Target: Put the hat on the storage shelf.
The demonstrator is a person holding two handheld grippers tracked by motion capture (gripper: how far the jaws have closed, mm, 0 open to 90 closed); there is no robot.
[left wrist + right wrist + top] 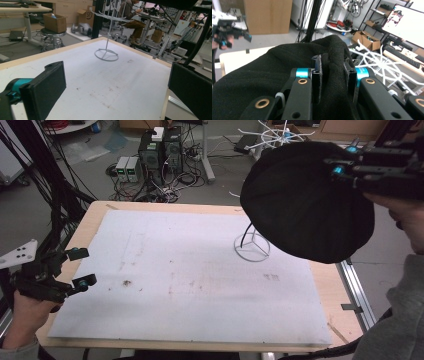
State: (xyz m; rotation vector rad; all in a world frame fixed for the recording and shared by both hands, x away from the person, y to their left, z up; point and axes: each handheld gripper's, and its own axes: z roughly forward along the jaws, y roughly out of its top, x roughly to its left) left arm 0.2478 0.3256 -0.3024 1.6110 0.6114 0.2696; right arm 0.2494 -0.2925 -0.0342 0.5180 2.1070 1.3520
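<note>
Black hat (305, 202) — crown down-left, rim in right gripper (345, 167)

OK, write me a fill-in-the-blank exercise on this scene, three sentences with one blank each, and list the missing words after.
1. The right claw is shut on a black ____ held up in the air.
2. The white wire stand rests on the table's ____ mat.
3. The left claw, near the table's left edge, has its jaws ____ with nothing between them.

Missing words: hat; white; open
</note>
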